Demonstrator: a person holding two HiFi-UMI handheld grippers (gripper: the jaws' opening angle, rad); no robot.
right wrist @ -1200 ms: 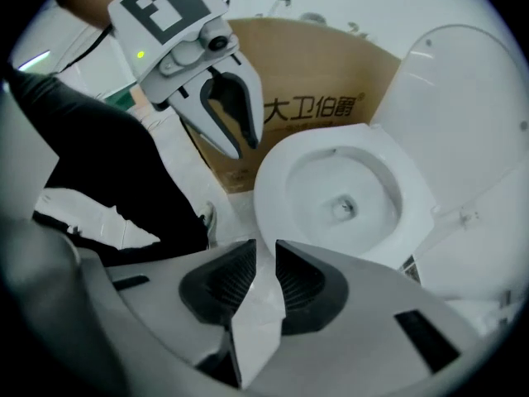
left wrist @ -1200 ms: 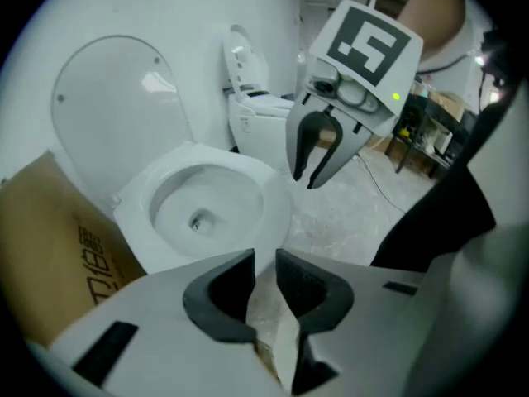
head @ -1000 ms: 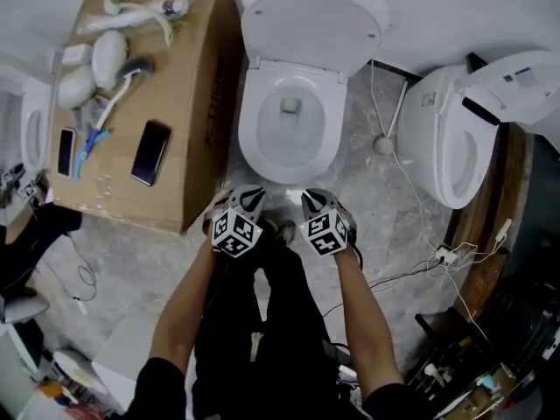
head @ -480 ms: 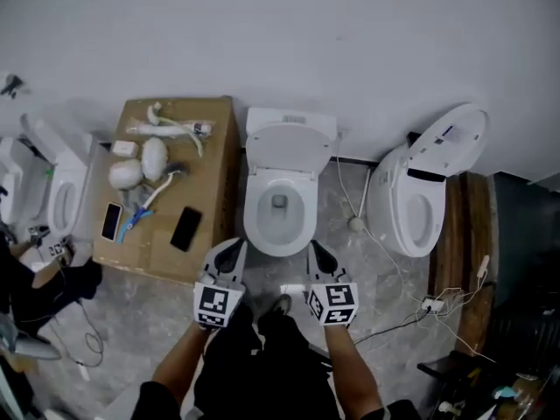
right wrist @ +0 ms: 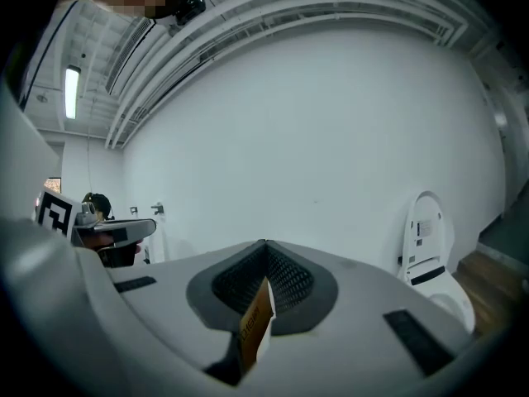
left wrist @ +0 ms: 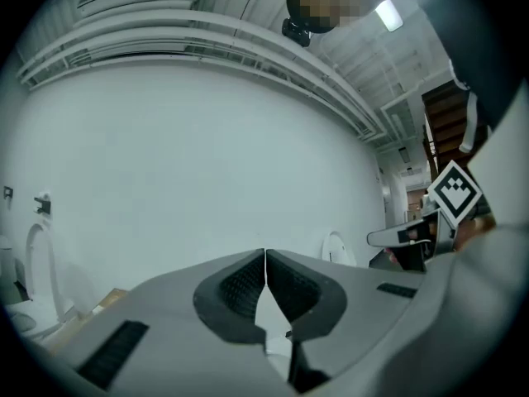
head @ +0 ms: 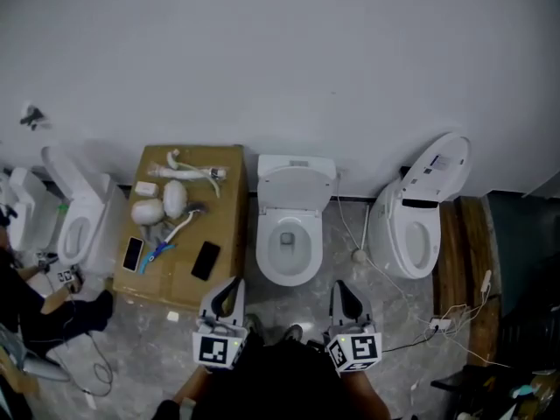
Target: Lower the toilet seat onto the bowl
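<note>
White wall (head: 280, 59) up top. The middle toilet (head: 290, 221) sits against it, and the seat (head: 264, 250) lies flat on the bowl with the lid (head: 296, 182) standing up behind. A cardboard box (head: 229, 208) is just to its left, with a phone (head: 206, 260) on top. The left hand-held gripper (head: 233, 284) and right hand-held gripper (head: 344, 289) hang short of the bowl, both with jaws pressed together and nothing pinched.

The toilet seat (head: 263, 252) is white, the wall (head: 280, 59) white too; the cardboard surface (head: 226, 226) is tan (its phone (head: 206, 260) black), the floor (head: 271, 301) marbled grey; the left gripper (head: 234, 282) and right gripper (head: 340, 285) carry black-and-white squares.
</note>
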